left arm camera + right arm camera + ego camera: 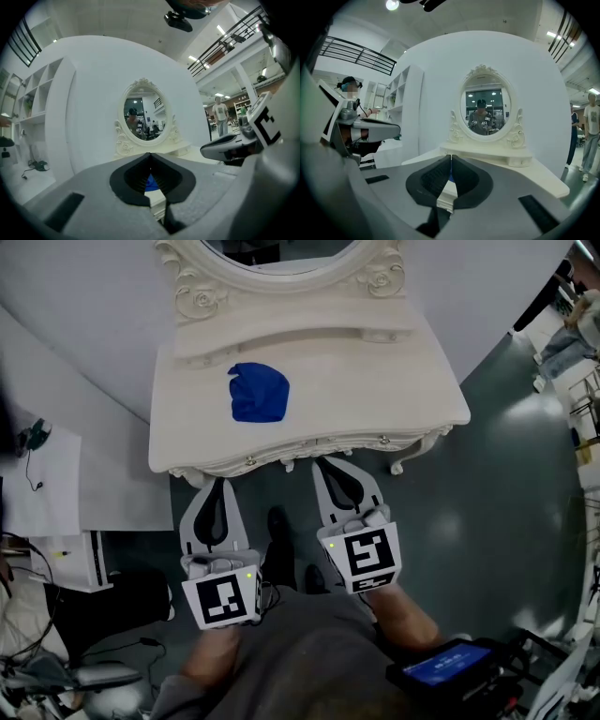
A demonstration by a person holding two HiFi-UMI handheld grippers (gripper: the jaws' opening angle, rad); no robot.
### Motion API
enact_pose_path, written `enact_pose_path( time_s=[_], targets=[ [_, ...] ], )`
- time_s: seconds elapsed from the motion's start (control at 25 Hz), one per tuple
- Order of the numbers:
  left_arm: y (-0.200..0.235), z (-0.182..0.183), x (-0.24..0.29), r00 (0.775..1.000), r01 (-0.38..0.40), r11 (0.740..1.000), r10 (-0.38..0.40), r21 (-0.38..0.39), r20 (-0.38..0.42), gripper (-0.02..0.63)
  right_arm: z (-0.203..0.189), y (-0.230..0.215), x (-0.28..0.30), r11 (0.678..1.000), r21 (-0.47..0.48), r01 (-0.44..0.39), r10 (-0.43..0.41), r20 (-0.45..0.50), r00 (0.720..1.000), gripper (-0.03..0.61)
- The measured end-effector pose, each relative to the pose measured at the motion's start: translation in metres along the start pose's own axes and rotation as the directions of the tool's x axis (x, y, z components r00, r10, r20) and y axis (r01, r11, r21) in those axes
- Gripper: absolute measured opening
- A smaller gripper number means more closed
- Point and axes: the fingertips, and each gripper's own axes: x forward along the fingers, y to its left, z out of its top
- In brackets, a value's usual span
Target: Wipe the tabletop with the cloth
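Lying crumpled, cloth [259,393] looks roughly round (left tool [220,482], right tool [330,463] both closed).

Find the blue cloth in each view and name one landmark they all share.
Head view: the blue cloth lies upper centre-left on the white tabletop.
Left gripper view: a small blue patch, low centre.
Right gripper view: only a thin blue sliver, low centre.
Shared landmark: the oval mirror behind the cloth.

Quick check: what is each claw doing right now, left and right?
Left claw: closed, holding nothing.
Right claw: closed, holding nothing.
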Motion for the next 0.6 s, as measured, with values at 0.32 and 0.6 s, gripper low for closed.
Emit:
enact_pose_path(
  time_s=[0.32,0.6],
  targets=[
    [0.039,-0.023,0.093,0.996,0.073,0.997,-0.075,-0.035,-0.048,0.011,0.007,-0.015,0.102,1.0,-0.013,0.025,-0.026,-0.044,0.999,0.015],
    [0.07,-0.01,0.165,0.986,0.164,0.986,-0.165,-0.034,-0.011,0.011,0.044,-0.035,0.176,0.995,-0.032,0.1,-0.1,-0.026,0.995,0.015]
  ],
)
